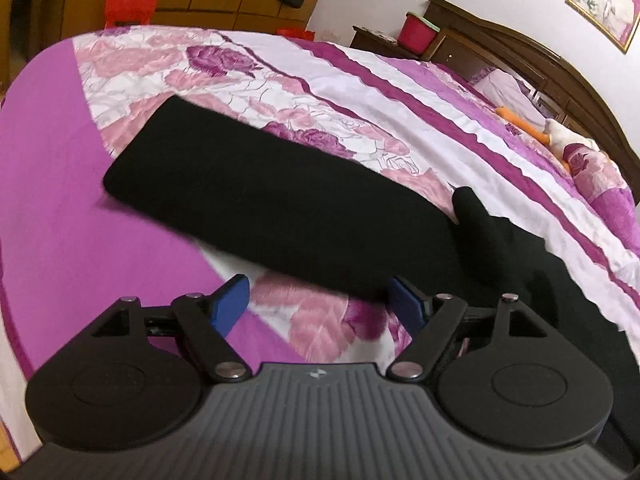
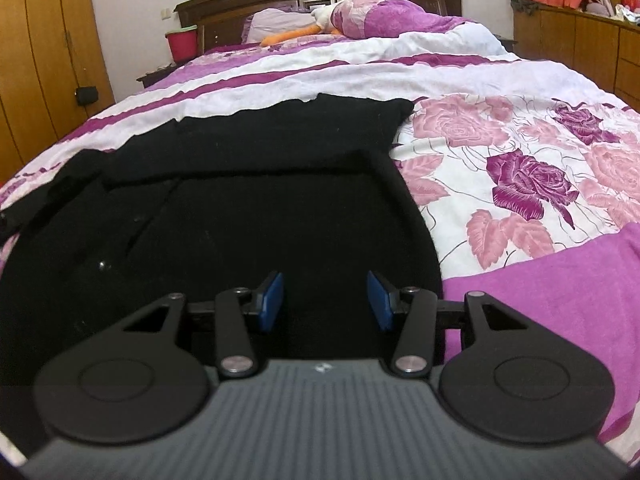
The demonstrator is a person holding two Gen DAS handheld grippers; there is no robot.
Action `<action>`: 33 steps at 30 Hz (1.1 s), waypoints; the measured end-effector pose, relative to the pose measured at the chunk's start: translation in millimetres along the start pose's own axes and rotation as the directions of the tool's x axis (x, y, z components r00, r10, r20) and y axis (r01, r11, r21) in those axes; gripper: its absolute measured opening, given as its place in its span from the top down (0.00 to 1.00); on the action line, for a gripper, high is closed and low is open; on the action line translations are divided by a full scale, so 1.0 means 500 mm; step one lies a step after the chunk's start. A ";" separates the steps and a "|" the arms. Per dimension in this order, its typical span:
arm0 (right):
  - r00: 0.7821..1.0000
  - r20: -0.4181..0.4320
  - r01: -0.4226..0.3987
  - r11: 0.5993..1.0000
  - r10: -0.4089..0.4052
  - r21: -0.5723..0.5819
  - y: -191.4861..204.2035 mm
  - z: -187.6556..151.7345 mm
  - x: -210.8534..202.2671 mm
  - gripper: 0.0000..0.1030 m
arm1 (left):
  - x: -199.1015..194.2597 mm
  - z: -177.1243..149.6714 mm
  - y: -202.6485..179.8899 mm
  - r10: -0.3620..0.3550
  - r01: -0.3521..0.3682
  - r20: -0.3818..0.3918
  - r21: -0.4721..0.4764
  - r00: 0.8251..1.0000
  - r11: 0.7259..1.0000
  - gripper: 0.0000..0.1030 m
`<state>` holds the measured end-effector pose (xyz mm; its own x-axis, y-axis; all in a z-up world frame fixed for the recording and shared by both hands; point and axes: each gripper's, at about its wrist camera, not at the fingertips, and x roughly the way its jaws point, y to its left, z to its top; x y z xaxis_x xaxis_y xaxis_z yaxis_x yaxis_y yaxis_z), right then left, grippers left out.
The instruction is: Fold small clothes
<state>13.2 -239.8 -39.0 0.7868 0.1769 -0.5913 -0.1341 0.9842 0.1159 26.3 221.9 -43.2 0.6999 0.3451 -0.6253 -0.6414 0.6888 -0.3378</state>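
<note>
Black garment (image 1: 248, 196), matte knit, folded into a long slab on floral quilted bedspread (image 1: 360, 92). Left gripper (image 1: 320, 304) jaws wide, empty; right gripper (image 2: 325, 300) jaws wide over it. No readable text.

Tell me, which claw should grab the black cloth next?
Probably the right claw: it is open directly over the black knitted garment. The left claw, also open, sits over the floral purple bedspread by the garment's edge.
</note>
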 end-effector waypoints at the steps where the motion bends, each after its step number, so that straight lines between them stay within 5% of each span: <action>1: 1.000 0.002 -0.001 1.000 0.001 -0.001 0.000 -0.002 0.001 0.47 | 0.009 0.003 -0.002 0.005 -0.005 0.005 0.000 1.000 1.000 0.20; 10: 1.000 0.020 -0.014 1.000 0.014 0.008 -0.004 -0.012 0.007 0.44 | 0.094 0.050 -0.006 0.050 -0.051 0.112 0.003 0.992 0.999 0.20; 12: 1.000 0.022 -0.014 1.000 0.014 0.007 -0.003 -0.013 0.006 0.44 | 0.099 0.067 0.010 0.033 -0.026 0.132 -0.051 0.991 0.998 0.37; 14: 1.000 0.022 -0.014 1.000 0.014 0.005 -0.003 -0.012 0.006 0.44 | 0.099 0.090 0.032 0.036 -0.024 0.124 -0.095 0.992 0.995 0.78; 16: 1.000 0.023 -0.015 1.000 0.015 0.009 -0.003 -0.013 0.006 0.44 | 0.092 0.112 0.058 -0.006 0.023 0.135 -0.126 0.991 0.992 0.87; 25: 1.000 0.025 -0.017 0.999 0.016 0.033 -0.005 -0.007 0.002 0.44 | 0.021 0.200 0.068 0.058 -0.064 0.305 0.011 0.950 0.998 0.90; 33: 0.999 0.030 -0.033 0.997 0.031 0.071 -0.012 -0.003 -0.006 0.44 | -0.039 0.233 -0.034 -0.151 0.110 0.320 0.143 0.935 0.984 0.90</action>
<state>10.6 -246.0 -39.2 0.8000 0.2072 -0.5631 -0.1172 0.9744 0.1921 60.2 277.6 56.6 0.8522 0.4227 -0.3084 -0.5089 0.8065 -0.3009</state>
